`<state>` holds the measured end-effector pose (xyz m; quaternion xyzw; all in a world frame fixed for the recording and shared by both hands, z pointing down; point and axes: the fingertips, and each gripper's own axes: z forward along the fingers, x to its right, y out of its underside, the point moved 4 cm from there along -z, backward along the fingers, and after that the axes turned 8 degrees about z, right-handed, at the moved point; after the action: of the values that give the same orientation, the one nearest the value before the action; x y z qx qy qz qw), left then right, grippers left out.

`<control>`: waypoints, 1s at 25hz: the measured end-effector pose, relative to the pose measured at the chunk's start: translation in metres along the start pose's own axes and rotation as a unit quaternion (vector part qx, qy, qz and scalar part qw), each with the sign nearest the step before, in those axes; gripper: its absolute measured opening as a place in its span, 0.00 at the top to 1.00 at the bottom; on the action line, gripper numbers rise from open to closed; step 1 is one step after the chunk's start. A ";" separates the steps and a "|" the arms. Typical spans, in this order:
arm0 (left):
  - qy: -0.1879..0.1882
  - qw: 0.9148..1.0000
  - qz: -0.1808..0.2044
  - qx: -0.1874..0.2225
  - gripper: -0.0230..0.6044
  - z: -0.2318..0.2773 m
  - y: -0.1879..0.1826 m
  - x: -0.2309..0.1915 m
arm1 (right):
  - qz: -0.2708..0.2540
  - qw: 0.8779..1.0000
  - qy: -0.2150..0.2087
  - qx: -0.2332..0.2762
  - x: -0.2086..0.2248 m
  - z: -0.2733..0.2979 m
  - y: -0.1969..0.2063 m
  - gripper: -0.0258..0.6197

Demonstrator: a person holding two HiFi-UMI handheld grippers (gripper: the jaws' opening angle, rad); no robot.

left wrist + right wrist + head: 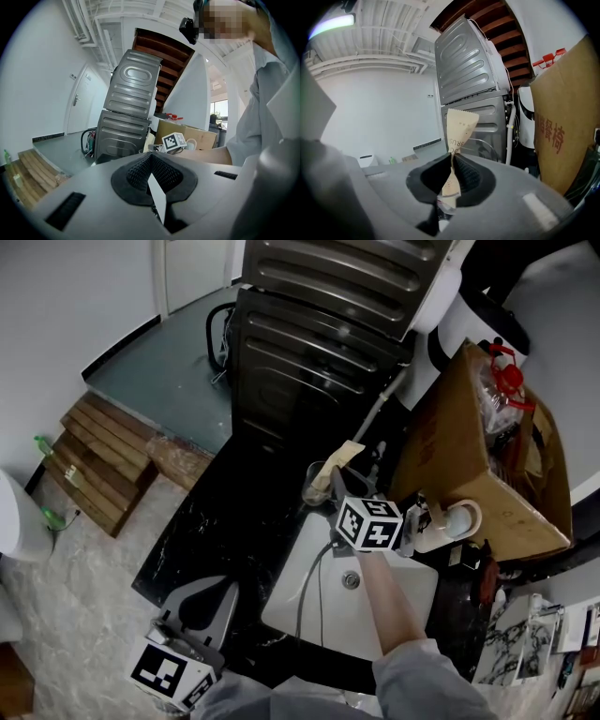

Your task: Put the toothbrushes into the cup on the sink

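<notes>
Step in hand: a toothbrush is being carried to the cup; I judge that the drop is not yet made.
Right tool: the right tool (342, 491) is clenched on a toothbrush (459, 126) in a paper wrapper, and the wrapper stands up well past the pads.
Place of the toothbrush: it is in the air at the far left corner of the sink (305, 610), just above and beside the cup (317, 486), not inside it.
Left tool: the left tool (211, 601) hangs at the near left, well apart from the cup. Its jaws are together and nothing stands out past them. A pale sliver shows low in the gap; I cannot tell what it is.
Next move: probably to bring one end of the wrapper over the cup mouth, lower it inside and only then release. The mouth looks narrow, so the end must be lined up well.
Edges: the cup stands at the sink corner next to the black worktop (216, 521). It looks light, and a side push from the wrapper might tip it.
Open room: there is free room to the left over the worktop. The right is crowded by a cardboard box (450, 446) and small things, and the far side is closed by the metal machines (309, 343).
</notes>
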<state>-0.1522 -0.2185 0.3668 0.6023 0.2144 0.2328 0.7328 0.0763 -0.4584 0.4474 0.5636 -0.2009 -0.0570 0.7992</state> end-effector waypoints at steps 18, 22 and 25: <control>0.077 0.996 0.012 0.030 0.96 0.011 -0.021 -0.005 | 0.014 0.994 0.036 0.104 -0.026 -0.079 -0.058 0.96; 0.104 0.993 0.024 0.044 0.96 0.009 -0.032 -0.003 | -0.001 0.989 0.036 0.143 -0.050 -0.120 -0.075 0.96; 0.128 0.990 0.036 0.055 0.96 0.005 -0.040 -0.001 | 0.005 0.984 0.040 0.174 -0.069 -0.152 -0.082 0.96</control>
<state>-0.1464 -0.2296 0.3284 0.6139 0.2972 0.3226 0.6563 0.0835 -0.3321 0.3110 0.6949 -0.1789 0.0057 0.6965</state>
